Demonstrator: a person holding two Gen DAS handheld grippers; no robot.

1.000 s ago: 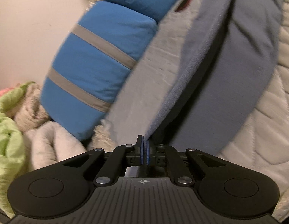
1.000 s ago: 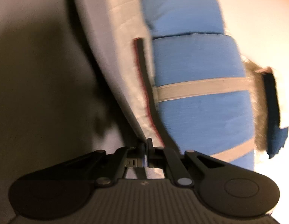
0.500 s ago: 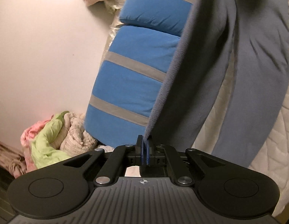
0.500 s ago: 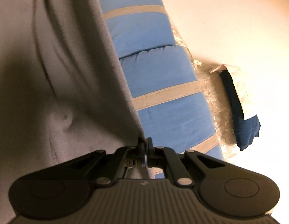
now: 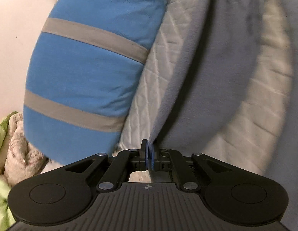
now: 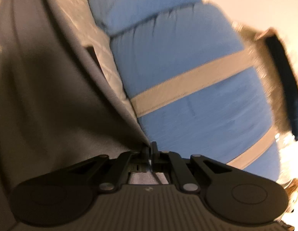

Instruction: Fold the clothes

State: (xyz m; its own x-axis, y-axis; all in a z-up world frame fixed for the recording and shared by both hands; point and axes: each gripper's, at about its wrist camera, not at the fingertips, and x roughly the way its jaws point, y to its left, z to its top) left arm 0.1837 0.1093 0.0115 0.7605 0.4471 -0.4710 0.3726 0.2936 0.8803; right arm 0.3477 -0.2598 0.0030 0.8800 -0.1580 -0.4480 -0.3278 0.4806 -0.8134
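A: How are the two grippers posed?

B: Both point forward and somewhat downward over the bed. The left gripper [image 5: 148, 155] sits at the bottom centre of its view, its blue pads nearly together, with the edge of the grey fleece garment [image 5: 225, 67] running down into the narrow slit between them. It is clamped on that edge.

A: And the right one?

B: The right gripper [image 6: 150, 151] is also at the bottom centre of its view. Its jaws have just been opening, and a small gap shows between them. The grey garment's edge [image 6: 52, 96] comes down to the fingertips from the upper left, but the view is blurred and I cannot tell whether the pads press on it.

A: What can you count?

B: Two grippers and one grey garment, spread across the right of the left view and the left of the right view. One white quilted bed cover [image 5: 152, 61] lies under it. One blue cushion [image 5: 91, 67] with grey stripes stands behind. At lower left is a heap of laundry [image 5: 12, 150], green and beige.
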